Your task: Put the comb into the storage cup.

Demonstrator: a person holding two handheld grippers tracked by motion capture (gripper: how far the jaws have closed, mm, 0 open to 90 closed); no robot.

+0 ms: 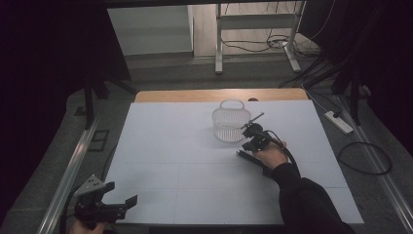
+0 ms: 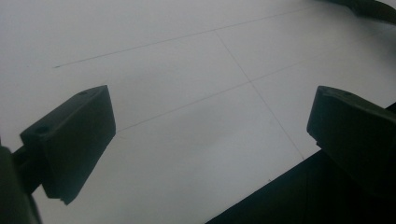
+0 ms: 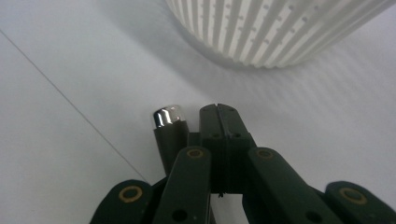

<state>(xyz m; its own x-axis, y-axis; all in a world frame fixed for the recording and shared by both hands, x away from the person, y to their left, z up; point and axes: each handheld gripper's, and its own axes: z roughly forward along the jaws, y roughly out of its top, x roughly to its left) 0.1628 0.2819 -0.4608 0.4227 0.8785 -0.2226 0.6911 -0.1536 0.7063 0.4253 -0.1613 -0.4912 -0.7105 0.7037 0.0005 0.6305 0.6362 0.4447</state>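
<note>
1 pen-like object (image 3: 169, 122) sits beside right gripper (image 3: 217, 109), jaws fully closed, not clearly gripping it; basket (image 1: 229, 124) looks empty, drop-in left. Left gripper (image 1: 122, 204) gapes, holding nothing.

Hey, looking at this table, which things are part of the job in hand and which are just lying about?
Part of the job:
- right gripper, jaws shut, beside the basket
- white slatted plastic basket, upright on the white table sheet
- dark pen-like stick with a silver tip, lying beside the right gripper's jaws

Just lying about:
- left gripper, open at the near corner
- power strip on the floor
</note>
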